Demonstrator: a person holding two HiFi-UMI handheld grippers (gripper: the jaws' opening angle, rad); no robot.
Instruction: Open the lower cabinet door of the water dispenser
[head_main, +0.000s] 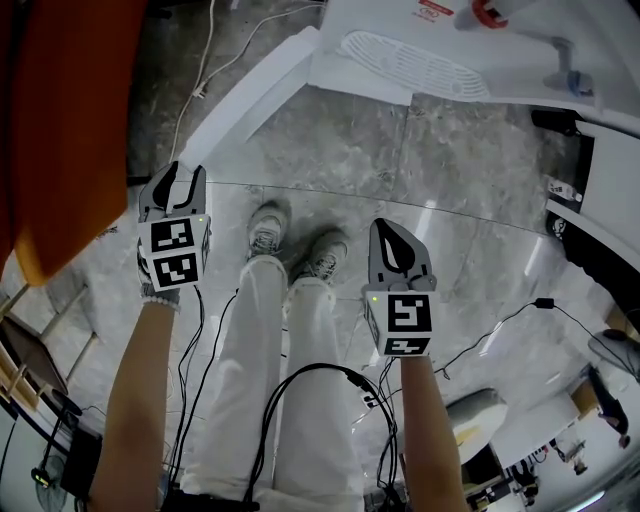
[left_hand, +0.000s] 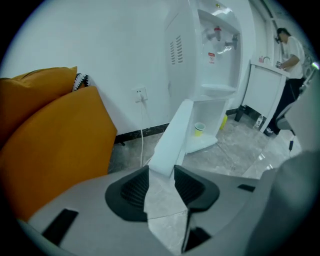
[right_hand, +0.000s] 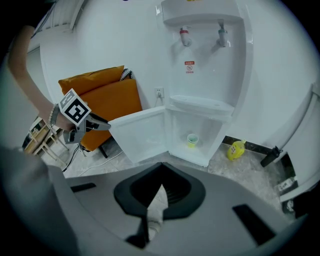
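Note:
The white water dispenser (right_hand: 205, 60) stands against the wall with its lower cabinet door (right_hand: 140, 135) swung wide open to the left. A small cup (right_hand: 192, 140) sits inside the cabinet. In the head view the door (head_main: 250, 100) runs from the dispenser toward my left gripper (head_main: 178, 178). That gripper is open, its tips just short of the door's free end (left_hand: 172, 137); only floor shows between its jaws. The right gripper view shows the left gripper (right_hand: 100, 123) beside the door's upper corner. My right gripper (head_main: 388, 232) is shut and empty, well back from the cabinet.
An orange cushioned seat (head_main: 60, 130) is close on the left. A yellow bottle (right_hand: 235, 149) lies on the floor right of the dispenser. Cables (head_main: 300, 400) hang by my legs, and my shoes (head_main: 300, 255) are between the grippers. Another person (left_hand: 290, 55) stands far right.

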